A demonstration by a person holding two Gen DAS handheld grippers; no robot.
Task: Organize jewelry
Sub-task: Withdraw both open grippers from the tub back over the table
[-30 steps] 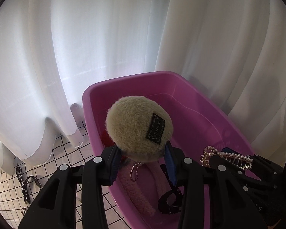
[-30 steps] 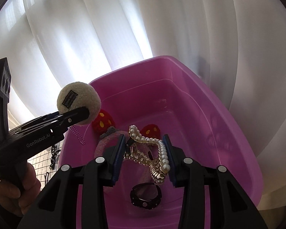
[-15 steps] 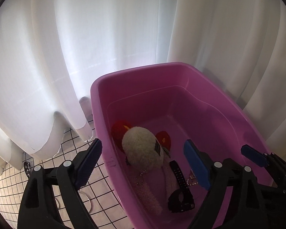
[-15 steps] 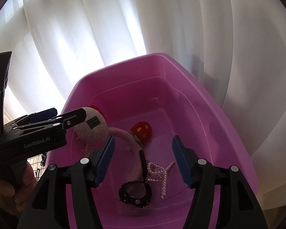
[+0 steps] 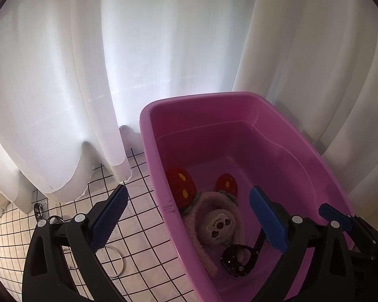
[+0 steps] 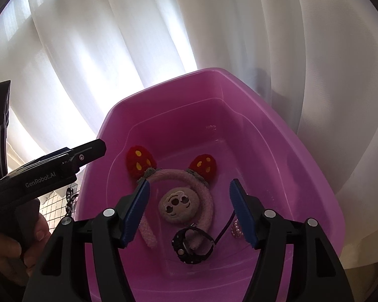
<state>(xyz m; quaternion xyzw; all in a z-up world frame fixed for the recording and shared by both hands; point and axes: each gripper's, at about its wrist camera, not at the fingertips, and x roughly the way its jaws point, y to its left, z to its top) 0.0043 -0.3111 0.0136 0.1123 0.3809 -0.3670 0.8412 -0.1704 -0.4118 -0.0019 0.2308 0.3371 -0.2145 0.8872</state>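
Pink plastic tub (image 6: 277, 151) sits on a white gridded surface (image 5: 143, 224) against sheer white curtains (image 5: 163, 50), and it holds the sorted pieces. Inside lie one fuzzy pink headband (image 6: 201, 188) with two red strawberry ears (image 6: 139, 162), one round beige plush charm (image 6: 179, 205) with a face inside the headband's arc, one black watch (image 6: 192, 248) beside the charm, and one small pink beaded piece (image 6: 236, 231) near the right wall. The left tool (image 5: 189, 216) hangs with its jaws spread wide and nothing between them, straddling the tub's left wall; one blue pad (image 5: 108, 216) is over the surface, the other over the tub. The right tool (image 6: 189, 209) is likewise spread wide and empty above the headband and charm. Outside the tub, on the surface, one thin metal ring (image 5: 119, 264) lies below the left tool, and small dark trinkets (image 5: 39, 209) rest by the curtain hem. A hand (image 6: 15, 246) grips the left tool's handle.
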